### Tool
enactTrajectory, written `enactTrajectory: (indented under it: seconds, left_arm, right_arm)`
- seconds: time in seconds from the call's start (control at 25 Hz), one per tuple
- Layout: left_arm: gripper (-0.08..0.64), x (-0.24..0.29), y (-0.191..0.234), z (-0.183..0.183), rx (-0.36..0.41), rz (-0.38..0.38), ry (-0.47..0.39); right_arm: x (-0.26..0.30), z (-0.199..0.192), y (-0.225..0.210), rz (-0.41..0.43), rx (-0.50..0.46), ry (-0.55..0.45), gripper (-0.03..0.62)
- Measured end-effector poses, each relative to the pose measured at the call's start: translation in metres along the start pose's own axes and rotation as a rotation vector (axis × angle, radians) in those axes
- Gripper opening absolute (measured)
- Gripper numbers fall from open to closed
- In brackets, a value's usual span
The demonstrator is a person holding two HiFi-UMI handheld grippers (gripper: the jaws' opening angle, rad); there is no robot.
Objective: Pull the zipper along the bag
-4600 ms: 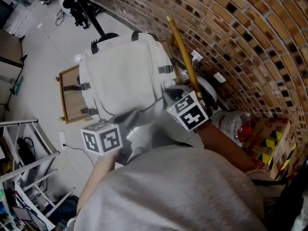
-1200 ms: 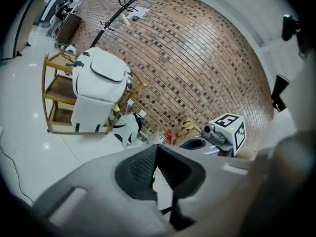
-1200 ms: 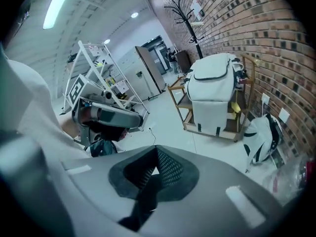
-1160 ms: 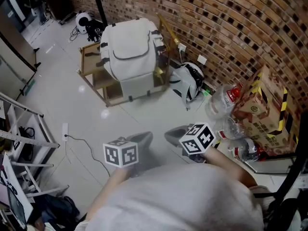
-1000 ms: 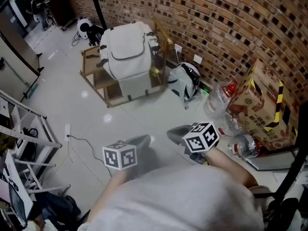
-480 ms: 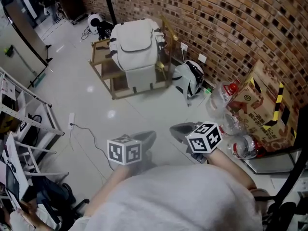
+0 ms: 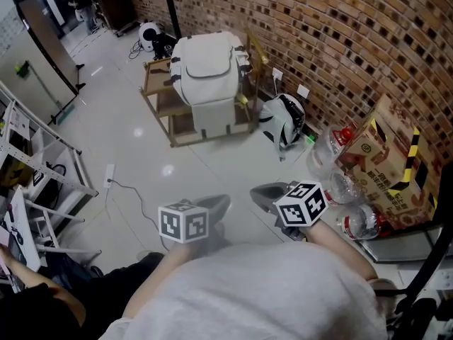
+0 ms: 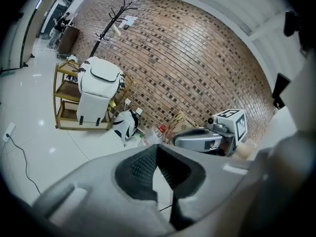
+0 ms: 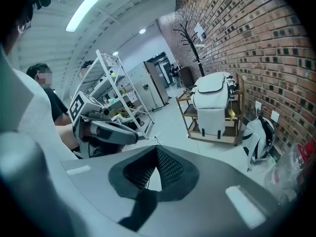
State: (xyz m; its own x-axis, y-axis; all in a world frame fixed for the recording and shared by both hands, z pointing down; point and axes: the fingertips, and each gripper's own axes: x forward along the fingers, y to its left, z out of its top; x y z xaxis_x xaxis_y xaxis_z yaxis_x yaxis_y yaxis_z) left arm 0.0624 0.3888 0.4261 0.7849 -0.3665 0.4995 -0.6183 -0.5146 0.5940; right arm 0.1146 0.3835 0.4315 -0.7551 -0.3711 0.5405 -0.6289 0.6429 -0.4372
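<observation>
Here the left gripper (image 7: pixel 214 205) and right gripper (image 7: pixel 262 193) point downward side by side, jaws together, empty, far from the bag (image 7: pixel 207 69).

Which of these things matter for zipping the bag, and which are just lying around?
For the job:
white backpack
left hand-held gripper, shut, empty
right hand-held gripper, shut, empty

Lying about:
small bag on the floor
plastic bottles
cardboard box

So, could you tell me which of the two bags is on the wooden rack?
The large white backpack, upright on the wooden rack; the smaller black-and-white bag lies on the floor.
</observation>
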Motion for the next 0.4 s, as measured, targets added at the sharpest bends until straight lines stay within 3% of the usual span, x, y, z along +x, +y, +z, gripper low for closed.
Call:
enactTrajectory:
  seconds: [0.4]
  left_arm:
    - [0.0, -0.007, -0.0088, -0.0024, 0.004, 0.013, -0.004]
  right_arm:
    - [-0.0049, 0.0014, 0.0084, 0.016, -0.01, -0.004, 0.002]
